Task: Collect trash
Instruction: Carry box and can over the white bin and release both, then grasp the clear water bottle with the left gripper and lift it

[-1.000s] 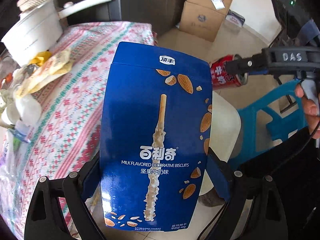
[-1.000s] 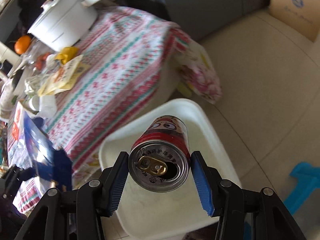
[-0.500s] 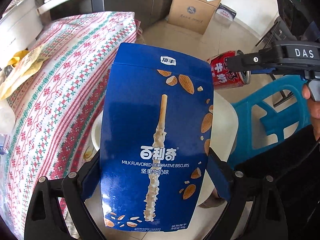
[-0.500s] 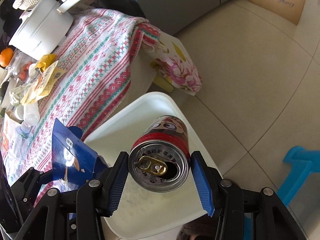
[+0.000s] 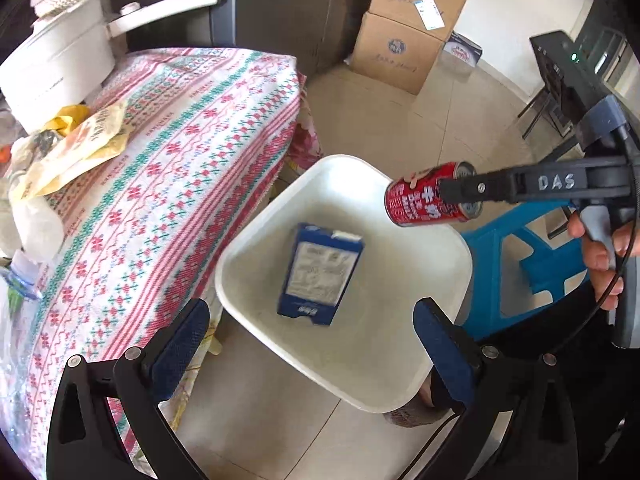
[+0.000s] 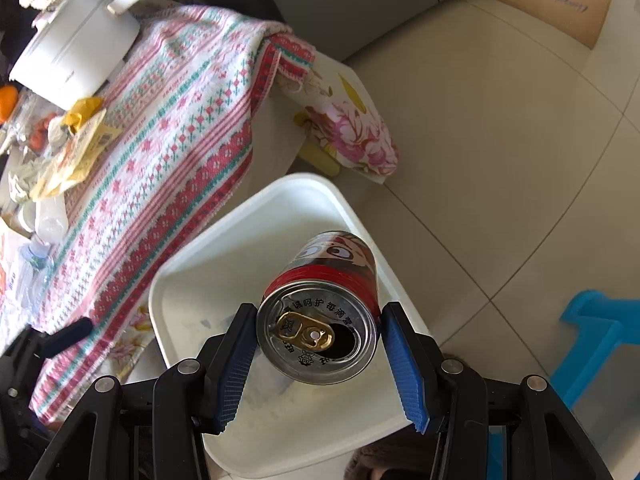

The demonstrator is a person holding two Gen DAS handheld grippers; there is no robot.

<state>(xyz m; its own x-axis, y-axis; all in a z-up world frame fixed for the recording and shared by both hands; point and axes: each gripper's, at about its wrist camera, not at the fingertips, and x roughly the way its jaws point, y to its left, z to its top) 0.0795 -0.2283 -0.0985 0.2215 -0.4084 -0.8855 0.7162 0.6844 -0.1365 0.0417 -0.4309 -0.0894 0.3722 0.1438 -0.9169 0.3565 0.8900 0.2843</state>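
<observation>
Left tongs point(image 5: 312, 344) opening, empty; blue biscuit box point(image 5: 320, 274) mid-frame in white bin point(image 5: 452, 248). Right tongs point(image 6: 318, 354) pinching red can point(image 6: 324, 312).

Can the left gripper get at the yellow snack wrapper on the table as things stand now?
Probably yes. The left gripper is opening and empty, its blue box in the white bin. The yellow wrapper lies uncovered on the tablecloth, nothing between.

Bright daylight fills both fisheye views; edges bend and darken, the floor point(image 6: 500, 128) glares, and the box point(image 5: 320, 274) is motion-blurred.
</observation>
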